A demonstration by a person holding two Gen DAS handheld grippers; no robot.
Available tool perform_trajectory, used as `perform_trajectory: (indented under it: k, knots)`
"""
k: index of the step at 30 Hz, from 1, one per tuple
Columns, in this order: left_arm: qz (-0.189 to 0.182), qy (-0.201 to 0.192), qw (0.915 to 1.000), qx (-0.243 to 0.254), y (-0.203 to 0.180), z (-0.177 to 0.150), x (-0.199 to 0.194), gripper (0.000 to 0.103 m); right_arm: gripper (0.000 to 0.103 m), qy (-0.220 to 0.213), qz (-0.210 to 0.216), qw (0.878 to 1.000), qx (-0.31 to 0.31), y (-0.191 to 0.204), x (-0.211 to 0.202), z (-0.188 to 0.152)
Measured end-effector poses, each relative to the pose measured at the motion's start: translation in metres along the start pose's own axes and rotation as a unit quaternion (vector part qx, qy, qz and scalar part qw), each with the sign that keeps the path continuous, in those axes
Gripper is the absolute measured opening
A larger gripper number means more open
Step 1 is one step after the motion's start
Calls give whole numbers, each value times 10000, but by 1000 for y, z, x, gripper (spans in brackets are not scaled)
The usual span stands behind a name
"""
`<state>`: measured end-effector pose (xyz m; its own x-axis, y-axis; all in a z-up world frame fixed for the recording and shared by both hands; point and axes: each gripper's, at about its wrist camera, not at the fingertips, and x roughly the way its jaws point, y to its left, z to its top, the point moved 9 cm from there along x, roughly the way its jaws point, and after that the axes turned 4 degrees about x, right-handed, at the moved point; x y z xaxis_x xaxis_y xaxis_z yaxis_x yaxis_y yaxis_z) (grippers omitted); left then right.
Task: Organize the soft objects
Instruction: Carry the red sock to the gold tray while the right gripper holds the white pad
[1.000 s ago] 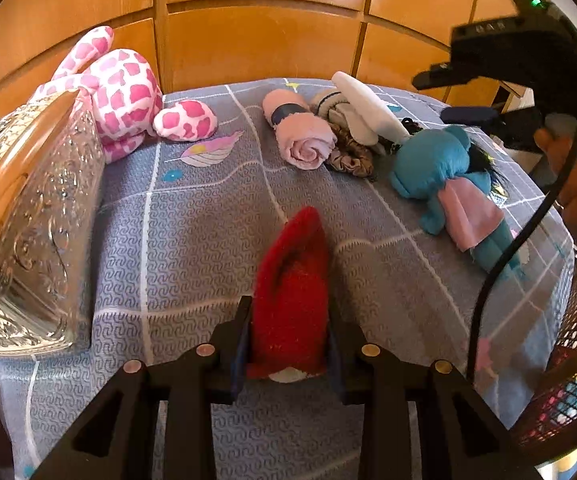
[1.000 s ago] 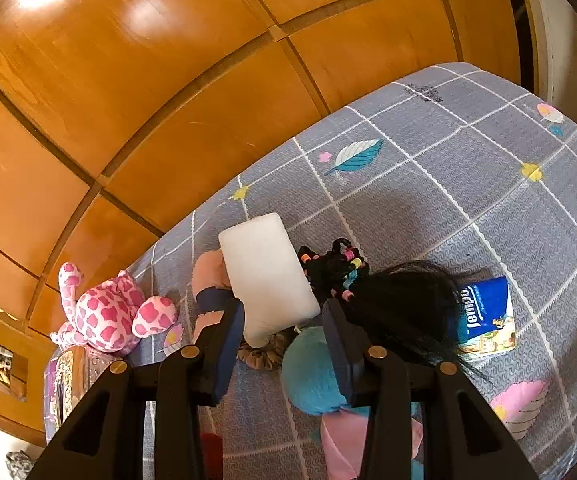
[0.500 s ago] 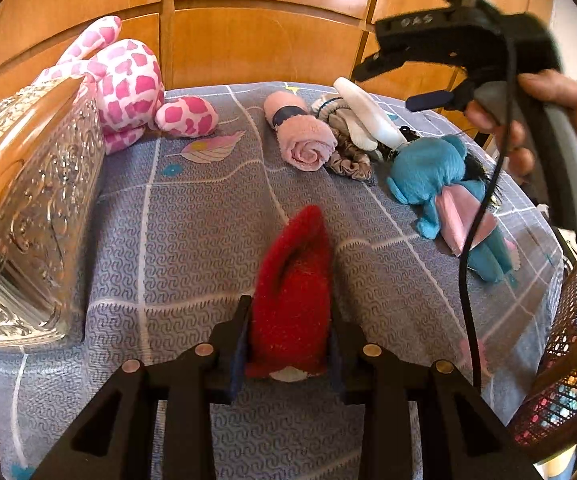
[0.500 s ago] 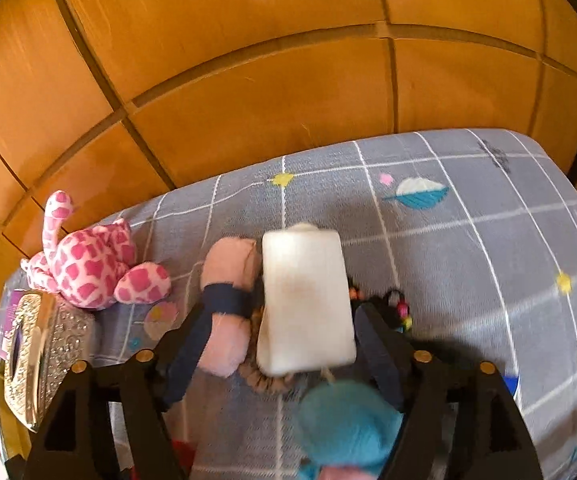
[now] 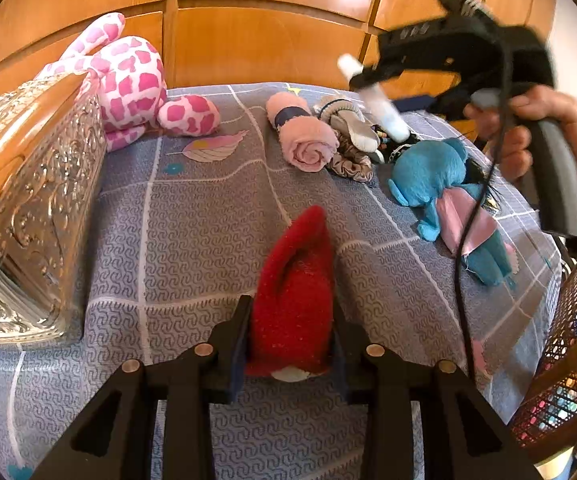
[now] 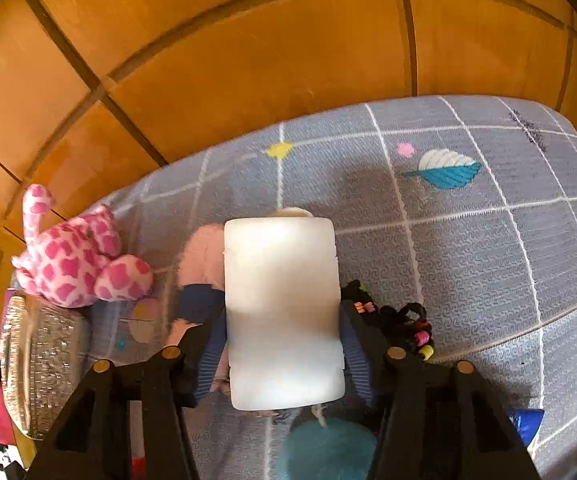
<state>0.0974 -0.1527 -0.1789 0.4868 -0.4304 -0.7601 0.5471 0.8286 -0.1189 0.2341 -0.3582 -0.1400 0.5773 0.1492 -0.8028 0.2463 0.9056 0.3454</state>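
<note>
Sitting at the far left of the bed is a shiny silver box [image 5: 28,208] with a wooden top; what is inside cannot be seen. Behind it leans a pink spotted plush [image 5: 128,80]. Next comes the left gripper [image 5: 290,340], which pinches a fuzzy red soft thing [image 5: 294,288]. The red thing is pointy at the far end and sticks out past the fingers, above the gray blanket [image 5: 192,220]. Farther right lie a rolled pink towel [image 5: 306,140], a shiny scrunchie [image 5: 352,164] touching it, and a blue plush [image 5: 444,184] with a pink dress. A woven basket [image 5: 568,360] shows at the right edge. The right gripper [image 6: 282,344] squeezes a white squishy block [image 6: 282,312] from both sides, held up in the air over the towel and plush.
</note>
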Motion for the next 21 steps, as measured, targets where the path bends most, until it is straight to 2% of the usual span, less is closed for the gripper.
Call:
perform_trajectory:
  k: [5, 8, 12, 16, 18, 21]
  knots:
    - [23, 48, 10000, 3, -2, -4, -5, 35, 55, -425, 344, 9982, -227, 33, -40, -8]
    - [65, 117, 9999, 40, -3, -8, -12, 35, 56, -86, 771, 9958, -487, 61, -46, -37]
    - [109, 165, 9997, 169, -5, -15, -25, 33, 55, 513, 638, 9927, -883, 77, -26, -85]
    - [139, 122, 9996, 234, 0, -24, -41, 33, 55, 1313, 19, 9821, -1352, 78, 10, -131]
    - [157, 20, 9996, 243, 4, -25, -52, 33, 55, 1292, -168, 9795, -1533, 80, 14, -136]
    - [192, -227, 9992, 284, 8, -20, -73, 33, 55, 1281, -165, 9805, -1484, 78, 15, -138]
